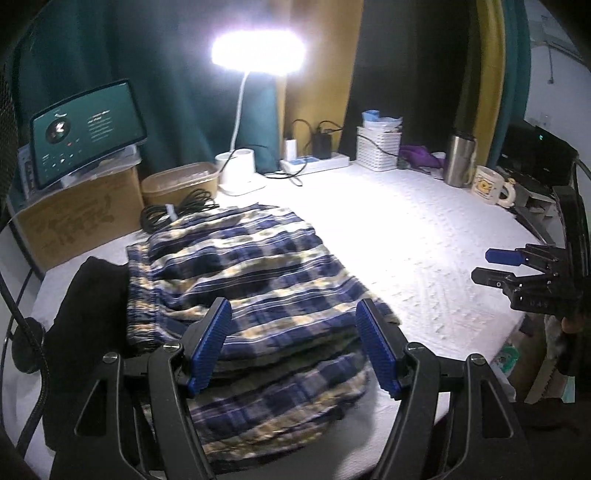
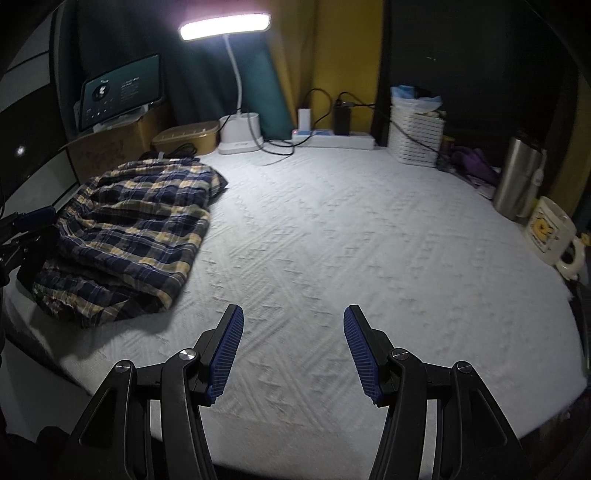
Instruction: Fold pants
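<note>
Both jaws stand spread with nothing between them: the left gripper point(image 1: 293, 345) hangs over the folded plaid pants point(image 1: 258, 280), the right gripper point(image 2: 293, 350) over bare white table cover point(image 2: 351, 236). The pants point(image 2: 129, 236) lie near the table's left edge, beside a coiled cable point(image 1: 173, 214); clutter lines the far edge.

A home desk corner: desk lamp point(image 2: 225, 26), mug point(image 2: 550, 236), power strip point(image 2: 332, 139), curtains point(image 1: 147, 74) behind.

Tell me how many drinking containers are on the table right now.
2. A steel tumbler stands at the far right edge of the table, and a cream mug sits just in front of it. Others could be hidden behind the white basket.
</note>
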### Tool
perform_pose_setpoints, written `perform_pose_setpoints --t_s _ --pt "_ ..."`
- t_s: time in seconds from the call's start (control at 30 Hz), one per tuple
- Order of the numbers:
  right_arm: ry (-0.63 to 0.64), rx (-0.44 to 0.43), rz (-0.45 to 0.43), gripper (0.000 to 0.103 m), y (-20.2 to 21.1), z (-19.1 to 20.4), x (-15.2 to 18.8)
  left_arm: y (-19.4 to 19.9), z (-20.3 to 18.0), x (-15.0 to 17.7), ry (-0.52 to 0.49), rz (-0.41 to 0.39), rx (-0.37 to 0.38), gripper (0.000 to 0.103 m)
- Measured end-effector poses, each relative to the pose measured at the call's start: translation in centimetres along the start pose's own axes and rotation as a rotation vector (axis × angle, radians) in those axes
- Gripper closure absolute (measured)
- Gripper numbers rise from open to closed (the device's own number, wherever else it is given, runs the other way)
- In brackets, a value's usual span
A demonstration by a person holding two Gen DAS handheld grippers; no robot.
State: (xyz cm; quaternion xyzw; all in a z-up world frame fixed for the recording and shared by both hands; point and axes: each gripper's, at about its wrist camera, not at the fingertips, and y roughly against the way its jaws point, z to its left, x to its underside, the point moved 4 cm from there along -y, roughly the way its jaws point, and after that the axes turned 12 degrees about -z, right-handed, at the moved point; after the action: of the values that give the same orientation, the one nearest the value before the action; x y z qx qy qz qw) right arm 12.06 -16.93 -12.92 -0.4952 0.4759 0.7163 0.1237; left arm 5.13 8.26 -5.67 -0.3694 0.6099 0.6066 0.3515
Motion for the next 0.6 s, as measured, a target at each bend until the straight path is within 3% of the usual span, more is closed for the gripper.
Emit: perform_pose_setpoints --t_s 0.6 --pt "-0.047 0.123 -0.110 0.042 7.1 -5.2 -0.3 1.7 -5.7 -2.4 -0.066 -0.065 0.076 0.033"
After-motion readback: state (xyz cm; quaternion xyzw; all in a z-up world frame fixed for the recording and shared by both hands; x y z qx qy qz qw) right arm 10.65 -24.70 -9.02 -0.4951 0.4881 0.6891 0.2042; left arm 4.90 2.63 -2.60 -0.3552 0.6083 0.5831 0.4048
